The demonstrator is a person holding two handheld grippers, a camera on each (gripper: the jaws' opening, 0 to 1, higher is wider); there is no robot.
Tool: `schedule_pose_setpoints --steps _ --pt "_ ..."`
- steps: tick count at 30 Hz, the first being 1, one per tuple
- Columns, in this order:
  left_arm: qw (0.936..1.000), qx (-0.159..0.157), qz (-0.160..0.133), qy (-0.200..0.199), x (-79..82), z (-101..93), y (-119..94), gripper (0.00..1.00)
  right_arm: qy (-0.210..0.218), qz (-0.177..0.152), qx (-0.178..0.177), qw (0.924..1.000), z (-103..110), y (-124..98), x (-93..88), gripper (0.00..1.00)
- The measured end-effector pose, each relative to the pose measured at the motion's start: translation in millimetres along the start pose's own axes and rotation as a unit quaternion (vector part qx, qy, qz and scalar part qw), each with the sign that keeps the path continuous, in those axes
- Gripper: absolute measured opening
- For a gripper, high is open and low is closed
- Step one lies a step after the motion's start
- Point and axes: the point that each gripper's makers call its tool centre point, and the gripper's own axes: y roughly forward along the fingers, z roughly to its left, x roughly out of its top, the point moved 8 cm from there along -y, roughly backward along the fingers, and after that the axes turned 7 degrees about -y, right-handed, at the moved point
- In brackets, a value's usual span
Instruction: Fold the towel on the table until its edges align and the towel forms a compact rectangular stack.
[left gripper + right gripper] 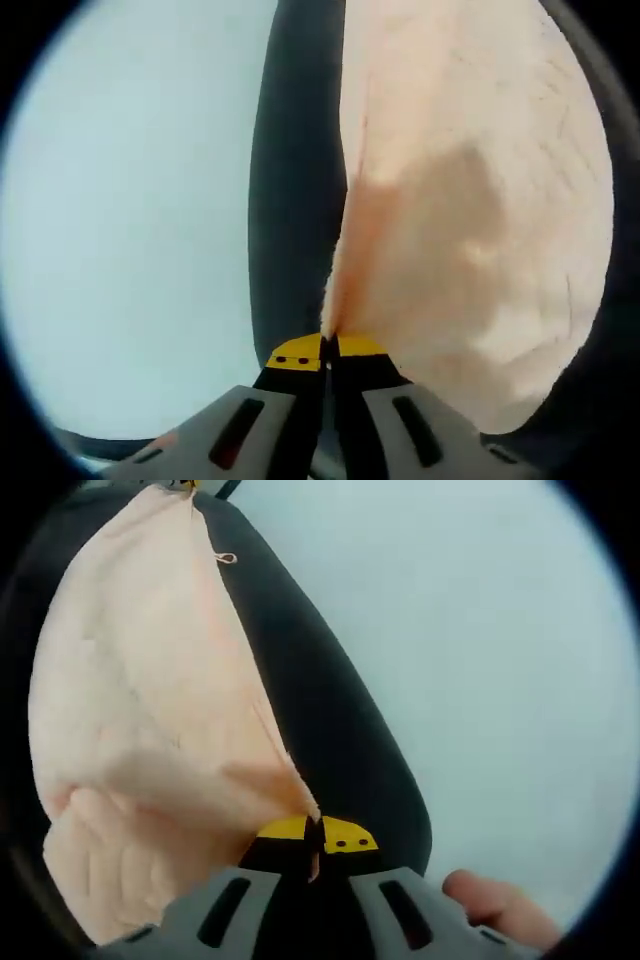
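Left gripper point(326, 352) and right gripper point(314, 838) are each pinching, fingers clamped together, a corner of the peach towel point(470, 200), which is hanging lifted over the dark counter point(330, 720). A person's hand point(500, 908) is showing near the right gripper.

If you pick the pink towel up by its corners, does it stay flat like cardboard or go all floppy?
Probably floppy: the towel hangs and bulges in soft folds from the left gripper. It likely feels light, since a pinch by the right gripper holds its corner. Its fuzzy surface probably isn't slippery.
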Motion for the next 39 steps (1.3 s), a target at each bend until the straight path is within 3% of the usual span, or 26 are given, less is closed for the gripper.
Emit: schedule_pose_setpoints --steps 7,12,16,17,18,19,20,21,22,25,27,28,29,30,31,32,33,34,35,36,38,39 --pt "0.9999 0.011 0.007 0.001 0.6 7.4 18.9 0.00 0.006 0.006 -0.014 0.9999 -7.6 19.7 2.0 0.00" --pt "0.9997 0.021 -0.003 -0.013 -2.3 17.1 36.8 0.00 0.022 0.011 -0.022 0.9995 -14.6 34.7 1.2 0.00" --pt "0.9980 0.055 -0.012 -0.030 0.8 18.9 41.0 0.00 0.024 0.012 -0.026 0.9993 -5.7 34.6 2.1 0.01" --pt "0.9980 0.049 -0.012 -0.038 2.2 16.1 40.0 0.00 0.024 0.011 -0.024 0.9994 -3.9 34.3 1.8 0.01" --pt "0.9980 0.048 -0.014 -0.038 0.9 15.7 41.5 0.02 0.022 0.010 -0.026 0.9994 -3.5 35.3 1.0 0.01" --pt "0.9981 0.046 -0.011 -0.039 -3.0 14.7 44.0 0.11 0.023 0.006 -0.028 0.9993 -4.2 34.3 0.3 0.02" --pt "0.9983 0.046 0.015 -0.033 -11.3 14.5 43.3 0.20 0.040 0.000 -0.028 0.9988 -5.9 32.3 -1.5 0.03" --pt "0.9981 0.054 0.016 -0.025 -17.8 16.5 43.0 0.26 0.067 -0.008 -0.028 0.9973 -8.7 30.2 -3.4 0.07" --pt "0.9975 0.057 -0.015 -0.040 -22.0 19.6 43.4 0.30 0.086 -0.015 -0.028 0.9958 -11.9 27.8 -5.5 0.10" --pt "0.9871 0.093 -0.053 -0.119 -36.9 33.6 23.7 0.46 0.152 -0.033 -0.012 0.9877 -23.0 25.8 -15.6 0.18" --pt "0.9773 0.093 -0.107 -0.158 -44.3 42.9 10.5 0.47 0.192 -0.046 -0.010 0.9802 -28.3 21.0 -21.8 0.25" --pt "0.9658 0.096 -0.138 -0.198 -48.4 47.5 4.0 0.47 0.222 -0.060 -0.003 0.9732 -29.1 17.1 -24.8 0.22" --pt "0.9543 0.076 -0.151 -0.247 -52.0 46.7 -2.1 0.47 0.229 -0.066 -0.007 0.9711 -28.5 13.2 -25.1 0.17" --pt "0.9376 0.046 -0.188 -0.289 -50.3 44.8 -7.1 0.47 0.241 -0.068 -0.013 0.9680 -29.2 10.4 -27.3 0.16" --pt "0.9200 0.039 -0.215 -0.325 -50.1 44.5 -11.4 0.47 0.249 -0.067 -0.019 0.9658 -30.0 9.3 -29.2 0.16" --pt "0.9236 0.061 -0.208 -0.316 -58.2 46.0 -20.2 0.47 0.257 -0.068 -0.025 0.9636 -31.2 7.6 -30.7 0.16" --pt "0.9273 0.082 -0.184 -0.316 -68.8 48.8 -24.8 0.47 0.273 -0.069 -0.037 0.9587 -33.4 5.2 -32.0 0.16" --pt "0.9216 0.090 -0.152 -0.345 -78.4 53.5 -22.0 0.46 0.287 -0.071 -0.049 0.9540 -36.6 1.2 -33.1 0.16" --pt "0.9170 0.081 -0.155 -0.359 -81.5 53.9 -24.0 0.43 0.299 -0.073 -0.054 0.9500 -38.9 -4.3 -33.4 0.16" --pt "0.9219 0.070 -0.188 -0.331 -75.9 49.5 -31.3 0.40 0.304 -0.079 -0.056 0.9477 -40.9 -12.6 -31.8 0.16" --pt "0.9344 0.039 -0.236 -0.264 -58.2 25.8 -54.7 0.38 0.299 -0.128 -0.069 0.9432 -43.6 -34.9 -20.0 0.16" --pt "0.9402 0.026 -0.238 -0.242 -54.0 14.2 -64.3 0.38 0.290 -0.149 -0.074 0.9425 -43.1 -47.3 -13.9 0.15"
